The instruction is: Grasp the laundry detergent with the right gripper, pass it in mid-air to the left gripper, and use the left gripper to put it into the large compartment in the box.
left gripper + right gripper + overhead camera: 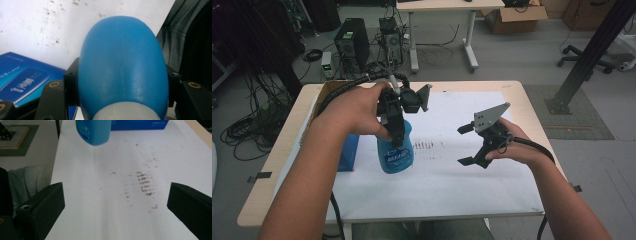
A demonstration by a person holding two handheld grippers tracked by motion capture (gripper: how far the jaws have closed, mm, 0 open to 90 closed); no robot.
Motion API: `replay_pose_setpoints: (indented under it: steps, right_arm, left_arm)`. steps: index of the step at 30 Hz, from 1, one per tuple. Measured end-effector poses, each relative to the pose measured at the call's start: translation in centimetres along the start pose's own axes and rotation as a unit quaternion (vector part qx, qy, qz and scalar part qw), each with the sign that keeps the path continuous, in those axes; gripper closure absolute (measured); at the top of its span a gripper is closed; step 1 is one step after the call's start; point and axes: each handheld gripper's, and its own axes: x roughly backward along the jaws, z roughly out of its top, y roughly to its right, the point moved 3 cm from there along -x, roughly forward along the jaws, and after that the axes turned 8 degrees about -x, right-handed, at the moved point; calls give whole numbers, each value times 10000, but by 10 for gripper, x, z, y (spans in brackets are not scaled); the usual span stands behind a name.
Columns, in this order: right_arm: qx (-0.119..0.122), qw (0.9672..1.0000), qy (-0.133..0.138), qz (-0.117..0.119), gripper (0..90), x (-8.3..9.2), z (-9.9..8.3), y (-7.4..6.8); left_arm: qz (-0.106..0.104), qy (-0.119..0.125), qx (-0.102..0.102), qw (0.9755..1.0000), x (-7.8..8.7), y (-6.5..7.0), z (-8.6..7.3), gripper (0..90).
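Blue spray bottle (395,152) clenched at its neck in left gripper (396,131), smooth plastic, likely light but slippery; right gripper (469,145) gapes empty over table (512,90) mid-right

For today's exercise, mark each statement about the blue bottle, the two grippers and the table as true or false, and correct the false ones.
1. The left gripper is shut on the blue bottle. True.
2. The right gripper holds the bottle's cap. False: its jaws stand open with nothing between them.
3. A blue box lies on the table beside the bottle. True.
4. The white table sheet is spotless. False: dark smudges mark it.
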Motion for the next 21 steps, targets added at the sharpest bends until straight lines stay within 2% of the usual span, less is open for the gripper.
replay_pose_setpoints:
  steps: [2,3,4,5,7,8,9,10,11,12,13,14,17,18,19,20,21]
  right_arm:
    - [37,9998,-192,-93,16,3,-3,3]
    - [37,9998,-192,-93,16,3,-3,3]
    - [54,9994,-313,-152,16,5,-5,5]
    - [54,9994,-313,-152,16,5,-5,5]
    - [98,9985,-484,-224,18,5,-7,7]
    - [139,9971,-679,-321,19,6,-9,10]
    - [139,9971,-679,-321,19,6,-9,10]
    - [192,9949,-921,-353,23,5,-11,12]
    - [204,9942,-988,-373,22,4,-12,13]
    - [227,9930,-1088,-388,23,4,-13,14]
    - [227,9930,-1088,-388,23,4,-13,14]
    - [240,9921,-1163,-394,26,4,-13,14]
    - [348,9883,-1426,-416,27,2,-13,16]
    - [346,9873,-1488,-435,27,2,-13,17]
    - [349,9861,-1570,-422,29,1,-12,18]
    - [356,9849,-1640,-418,28,1,-12,19]
    - [362,9842,-1685,-411,28,1,-11,19]
  left_arm:
    - [-26,-10,212,9998,3,-4,-2,381]
    - [-26,-10,212,9998,3,-4,-2,381]
    - [-35,3,314,9995,5,-6,-3,381]
    - [-50,17,420,9991,7,-8,-4,381]
    - [-63,75,691,9976,10,-12,-6,381]
    - [-64,108,918,9957,14,-17,-9,381]
    - [-64,108,918,9957,14,-17,-9,381]
    - [-48,163,1128,9935,17,-20,-11,381]
    - [-52,170,1214,9924,19,-22,-12,381]
    - [-66,196,1414,9897,22,-25,-16,381]
    - [-66,196,1414,9897,22,-25,-16,381]
    - [-74,205,1518,9882,25,-27,-18,381]
    - [-91,138,1838,9828,30,-32,-24,381]
    - [-79,80,1982,9801,32,-34,-26,381]
    - [-64,56,2046,9788,33,-35,-28,381]
    - [-53,44,2204,9754,35,-37,-30,381]
    - [-53,44,2204,9754,35,-37,-30,381]
